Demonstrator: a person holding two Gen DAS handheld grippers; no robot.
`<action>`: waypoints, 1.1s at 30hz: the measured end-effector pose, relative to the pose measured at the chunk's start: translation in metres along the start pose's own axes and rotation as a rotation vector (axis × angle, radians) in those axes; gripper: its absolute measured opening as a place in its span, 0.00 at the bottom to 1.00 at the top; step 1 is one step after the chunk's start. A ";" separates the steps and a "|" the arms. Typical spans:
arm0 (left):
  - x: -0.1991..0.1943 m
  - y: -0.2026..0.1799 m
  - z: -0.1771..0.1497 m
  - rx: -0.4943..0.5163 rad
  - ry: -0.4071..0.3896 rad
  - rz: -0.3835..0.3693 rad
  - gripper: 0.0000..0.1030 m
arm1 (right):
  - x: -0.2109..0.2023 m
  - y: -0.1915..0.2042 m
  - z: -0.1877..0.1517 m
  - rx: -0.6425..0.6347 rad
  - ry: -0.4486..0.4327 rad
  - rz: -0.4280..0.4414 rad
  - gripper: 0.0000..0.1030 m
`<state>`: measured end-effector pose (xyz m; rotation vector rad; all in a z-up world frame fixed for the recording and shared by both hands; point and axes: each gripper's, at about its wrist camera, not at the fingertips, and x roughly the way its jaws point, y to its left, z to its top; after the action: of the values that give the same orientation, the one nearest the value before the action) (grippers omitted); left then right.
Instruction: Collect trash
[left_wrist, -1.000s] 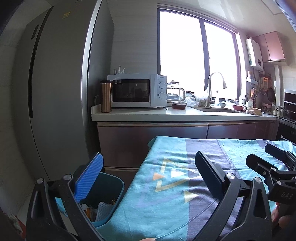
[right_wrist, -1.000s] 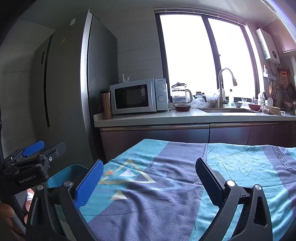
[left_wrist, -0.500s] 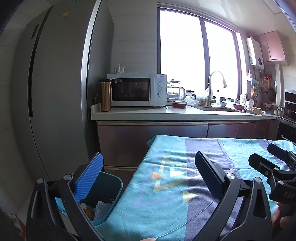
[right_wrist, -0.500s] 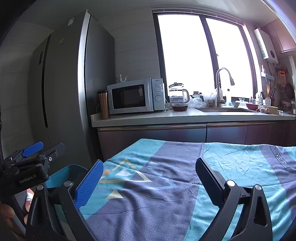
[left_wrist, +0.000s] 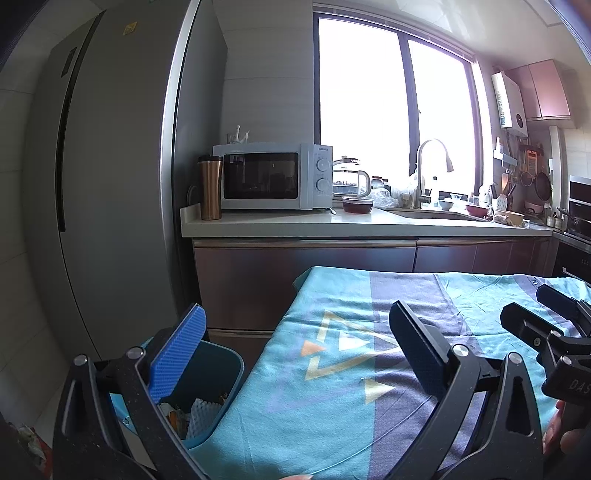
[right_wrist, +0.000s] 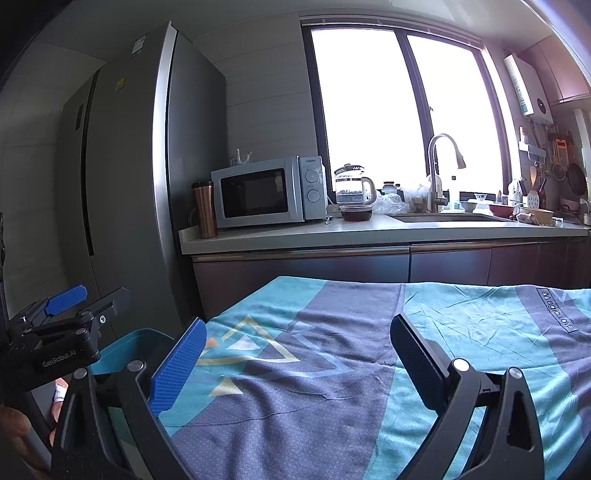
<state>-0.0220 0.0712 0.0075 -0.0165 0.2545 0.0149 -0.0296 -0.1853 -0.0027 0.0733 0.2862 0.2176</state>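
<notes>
Trash (left_wrist: 201, 411) inside teal bin (left_wrist: 229, 373) beside cloth-covered table (left_wrist: 332, 398), both claws (left_wrist: 295, 350) (right_wrist: 295, 354) spread wide, empty

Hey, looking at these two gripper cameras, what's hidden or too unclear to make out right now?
- Trash bin: in the left wrist view, the left gripper covers most of its inside; only some scraps show.
- Same bin in the right wrist view: only the rim shows, behind both grippers.
- Tablecloth: the near edge is cut off by the frame and the right gripper.
- Window: blown out, nothing outside readable.
- Sink: too shallow an angle to see inside.
</notes>
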 end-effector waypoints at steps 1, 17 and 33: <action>0.000 0.000 -0.001 -0.001 0.000 0.000 0.95 | 0.000 0.000 0.000 -0.001 0.000 -0.001 0.94; 0.000 -0.003 -0.002 -0.002 -0.006 0.006 0.95 | 0.000 -0.004 -0.001 0.007 -0.005 -0.008 0.94; 0.001 -0.002 0.001 -0.002 -0.017 0.016 0.95 | 0.000 -0.008 0.001 0.011 -0.010 -0.015 0.94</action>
<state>-0.0207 0.0695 0.0086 -0.0161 0.2372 0.0309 -0.0272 -0.1930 -0.0025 0.0834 0.2779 0.2009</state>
